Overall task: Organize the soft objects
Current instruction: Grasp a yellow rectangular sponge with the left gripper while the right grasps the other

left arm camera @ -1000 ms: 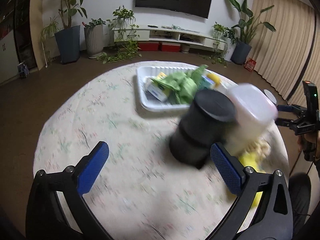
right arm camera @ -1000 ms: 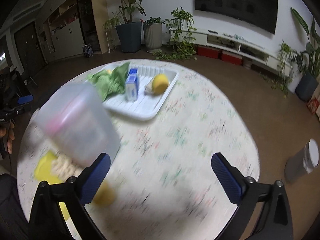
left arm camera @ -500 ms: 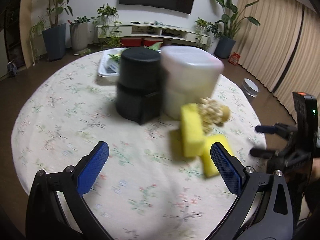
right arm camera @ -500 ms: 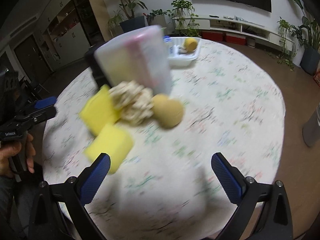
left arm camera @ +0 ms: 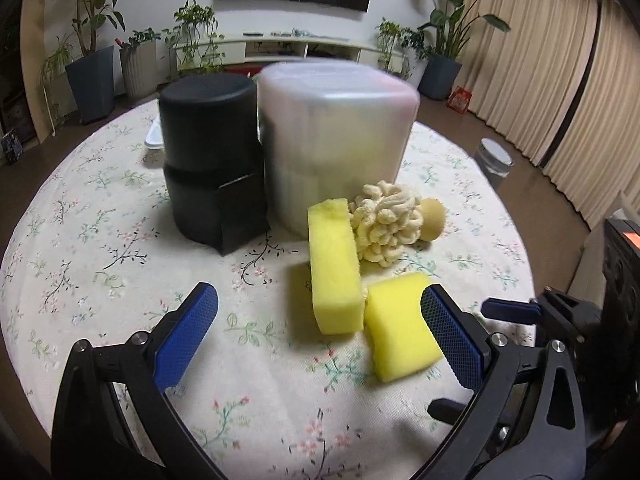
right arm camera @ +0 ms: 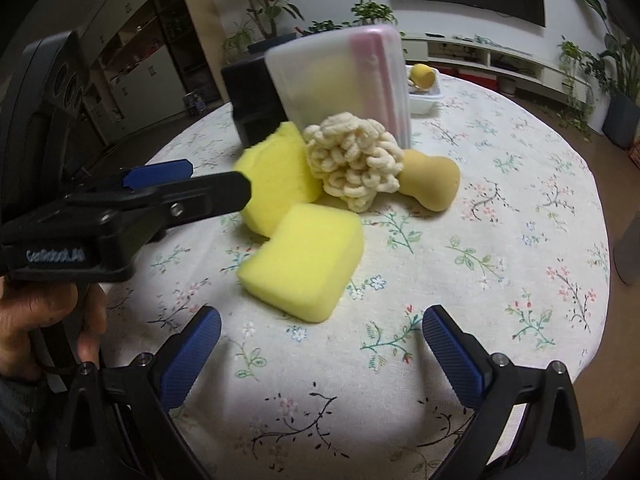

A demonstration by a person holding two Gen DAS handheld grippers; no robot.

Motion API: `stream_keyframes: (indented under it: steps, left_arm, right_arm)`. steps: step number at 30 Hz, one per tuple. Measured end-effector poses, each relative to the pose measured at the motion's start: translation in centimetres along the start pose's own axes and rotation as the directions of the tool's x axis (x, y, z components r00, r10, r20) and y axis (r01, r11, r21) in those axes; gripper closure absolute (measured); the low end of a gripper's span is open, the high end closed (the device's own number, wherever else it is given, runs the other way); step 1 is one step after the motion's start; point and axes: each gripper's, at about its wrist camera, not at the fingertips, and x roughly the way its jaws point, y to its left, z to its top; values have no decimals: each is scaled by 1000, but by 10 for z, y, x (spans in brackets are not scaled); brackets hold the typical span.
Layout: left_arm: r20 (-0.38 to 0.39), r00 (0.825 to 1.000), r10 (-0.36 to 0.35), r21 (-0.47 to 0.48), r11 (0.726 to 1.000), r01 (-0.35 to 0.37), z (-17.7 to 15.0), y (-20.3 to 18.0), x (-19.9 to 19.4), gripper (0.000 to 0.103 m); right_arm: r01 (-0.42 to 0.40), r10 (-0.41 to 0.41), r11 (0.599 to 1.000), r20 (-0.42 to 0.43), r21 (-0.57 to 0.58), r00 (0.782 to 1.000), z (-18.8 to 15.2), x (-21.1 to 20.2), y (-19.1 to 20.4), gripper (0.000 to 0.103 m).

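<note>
Two yellow sponges lie on the floral tablecloth: one flat, one on its edge. A cream chenille sponge and a tan gourd-shaped puff sit behind them, against a frosted plastic bin. My left gripper is open and empty in front of the sponges; it also shows in the right wrist view. My right gripper is open and empty just short of the flat sponge.
A black cylindrical container stands left of the bin. A white tray holding a yellow object sits behind the bin. The round table's edge curves close on the right. A grey canister stands on the floor.
Both grippers have swung toward the sponge pile and come closer and lower to it. Both stayed open and empty.
</note>
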Motion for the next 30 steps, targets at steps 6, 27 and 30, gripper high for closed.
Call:
stream_keyframes:
  steps: [6,27,30]
  left_arm:
    - [-36,999,26,-7,1000,-27,3,2,20,1]
    - [-91,995,-30,-16,999,29,8,1,37,75]
    - [-90,995,-41,-31,999,38,4,2,32,78]
  right_arm:
    - [23,-23,999,-2,27,1000,4,8,-8,6]
    - [68,-68,997,8,-41,998,26,33,17,38]
    - [41,-41,999,-2,-31,999,25,28,16,43]
